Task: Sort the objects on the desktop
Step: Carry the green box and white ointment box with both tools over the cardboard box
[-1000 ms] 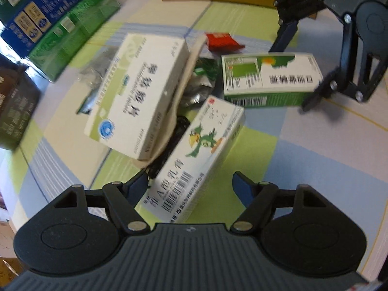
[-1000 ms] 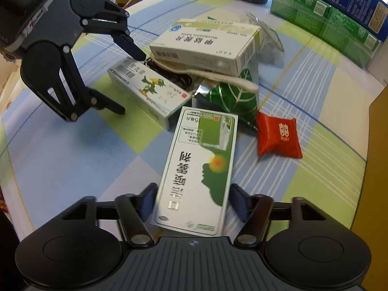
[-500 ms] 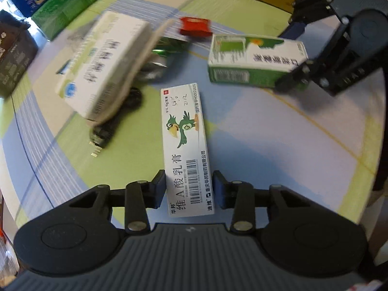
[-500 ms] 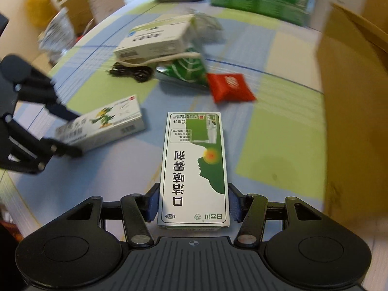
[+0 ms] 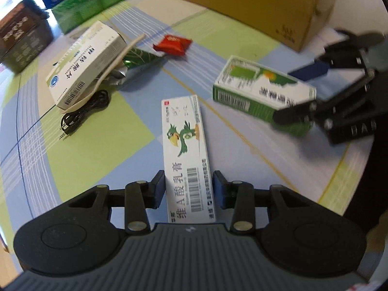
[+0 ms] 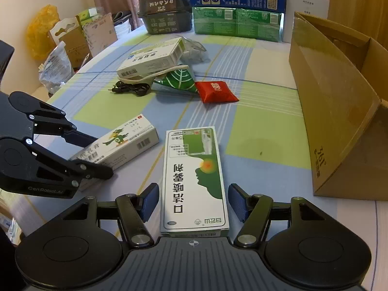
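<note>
My left gripper (image 5: 189,189) is shut on the near end of a long white box with a green parrot (image 5: 185,150), pads pressed on its two sides. From the right wrist view the same left gripper (image 6: 100,156) holds the parrot box (image 6: 116,145) low over the checked tablecloth. My right gripper (image 6: 193,201) has its jaws opening around a green and white medicine box (image 6: 194,177). A thin gap shows between each blue pad and the box. In the left wrist view that green box (image 5: 257,89) sits between the right gripper's (image 5: 285,94) fingers, blurred.
An open brown cardboard box (image 6: 334,111) stands at the right. Mid-table lie a red packet (image 6: 214,92), a green foil packet (image 6: 179,78), a black cable (image 6: 131,88) and a white medicine box (image 6: 150,59). Stacked cartons (image 6: 235,21) line the far edge.
Both grippers pulled their boxes out of the pile and across the table toward the cardboard box. The left jaws closed on the parrot box. The right jaws have widened off the green box.
</note>
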`<state>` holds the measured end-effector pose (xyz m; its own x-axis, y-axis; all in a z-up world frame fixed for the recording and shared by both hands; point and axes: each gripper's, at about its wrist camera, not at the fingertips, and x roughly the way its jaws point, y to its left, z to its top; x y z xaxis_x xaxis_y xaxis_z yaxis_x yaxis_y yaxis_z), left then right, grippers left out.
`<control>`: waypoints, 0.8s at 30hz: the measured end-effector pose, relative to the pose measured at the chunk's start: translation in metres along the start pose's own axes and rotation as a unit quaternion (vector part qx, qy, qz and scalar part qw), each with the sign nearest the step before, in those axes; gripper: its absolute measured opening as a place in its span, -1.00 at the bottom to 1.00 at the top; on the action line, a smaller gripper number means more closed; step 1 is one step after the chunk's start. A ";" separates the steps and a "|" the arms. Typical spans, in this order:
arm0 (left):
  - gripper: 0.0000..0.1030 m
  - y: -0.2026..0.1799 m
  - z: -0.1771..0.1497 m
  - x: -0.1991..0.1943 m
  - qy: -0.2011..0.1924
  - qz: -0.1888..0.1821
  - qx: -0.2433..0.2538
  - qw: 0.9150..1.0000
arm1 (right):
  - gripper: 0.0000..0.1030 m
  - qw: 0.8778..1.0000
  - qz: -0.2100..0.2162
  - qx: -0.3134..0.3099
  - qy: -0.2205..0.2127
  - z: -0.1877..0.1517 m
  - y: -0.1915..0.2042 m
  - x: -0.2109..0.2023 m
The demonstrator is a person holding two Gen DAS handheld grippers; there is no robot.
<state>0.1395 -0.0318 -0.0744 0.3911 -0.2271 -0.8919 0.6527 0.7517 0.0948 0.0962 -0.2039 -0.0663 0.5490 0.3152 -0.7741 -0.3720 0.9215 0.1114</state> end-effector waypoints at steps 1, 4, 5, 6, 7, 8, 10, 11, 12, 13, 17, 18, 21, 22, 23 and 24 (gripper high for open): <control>-0.30 -0.001 -0.001 0.000 -0.010 0.005 -0.007 1.000 | 0.18 1.000 0.000 0.003 -0.001 -0.001 -0.002 0.002; -0.30 -0.002 -0.002 0.003 -0.033 0.015 -0.030 0.999 | 0.18 1.000 0.000 0.011 0.001 -0.002 -0.006 0.010; -0.30 -0.002 -0.002 0.003 -0.041 0.016 -0.036 0.998 | 0.18 1.000 -0.001 0.011 0.001 -0.002 -0.006 0.013; -0.30 -0.002 -0.002 0.005 -0.048 0.018 -0.041 0.998 | 0.18 1.000 -0.003 0.009 0.001 -0.002 -0.006 0.015; -0.30 -0.003 -0.002 0.005 -0.054 0.021 -0.043 0.997 | 0.18 1.000 -0.007 0.005 -0.002 -0.002 -0.005 0.015; -0.30 -0.003 -0.001 0.006 -0.060 0.024 -0.044 0.997 | 0.18 1.000 -0.011 0.001 -0.004 -0.002 -0.003 0.016; -0.29 -0.005 -0.002 0.007 -0.072 0.032 -0.048 0.996 | 0.18 1.000 -0.017 -0.007 -0.006 -0.002 -0.002 0.019; -0.29 -0.004 -0.004 0.007 -0.078 0.032 -0.053 0.995 | 0.18 1.000 -0.020 -0.012 -0.006 -0.002 0.000 0.020; -0.29 -0.004 -0.006 0.007 -0.084 0.031 -0.059 0.994 | 0.18 1.000 -0.020 -0.016 -0.007 -0.002 0.001 0.020; -0.29 -0.003 -0.008 0.007 -0.090 0.030 -0.067 0.993 | 0.18 1.000 -0.021 -0.020 -0.007 -0.002 0.002 0.021; -0.29 0.000 -0.013 0.008 -0.100 0.022 -0.093 0.990 | 0.17 0.999 -0.029 -0.037 -0.005 -0.003 0.006 0.023; -0.29 0.001 -0.013 0.008 -0.102 0.020 -0.097 0.990 | 0.16 0.999 -0.028 -0.038 -0.005 -0.003 0.007 0.023; -0.29 0.002 -0.012 0.009 -0.105 0.015 -0.107 0.989 | 0.10 0.999 -0.030 -0.039 -0.006 -0.003 0.007 0.024; -0.29 0.002 -0.012 0.010 -0.106 0.015 -0.108 0.988 | 0.06 0.999 -0.031 -0.039 -0.006 -0.002 0.007 0.024; -0.29 0.002 -0.012 0.010 -0.107 0.015 -0.109 0.988 | 0.06 0.999 -0.030 -0.040 -0.006 -0.003 0.007 0.023; -0.29 0.001 -0.012 0.011 -0.108 0.015 -0.109 0.988 | 0.05 0.999 -0.030 -0.040 -0.006 -0.003 0.007 0.023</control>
<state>0.1369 -0.0263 -0.0889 0.5536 -0.3117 -0.7722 0.4919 0.8707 0.0012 0.1046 -0.1909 -0.0852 0.5813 0.2628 -0.7701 -0.3968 0.9178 0.0137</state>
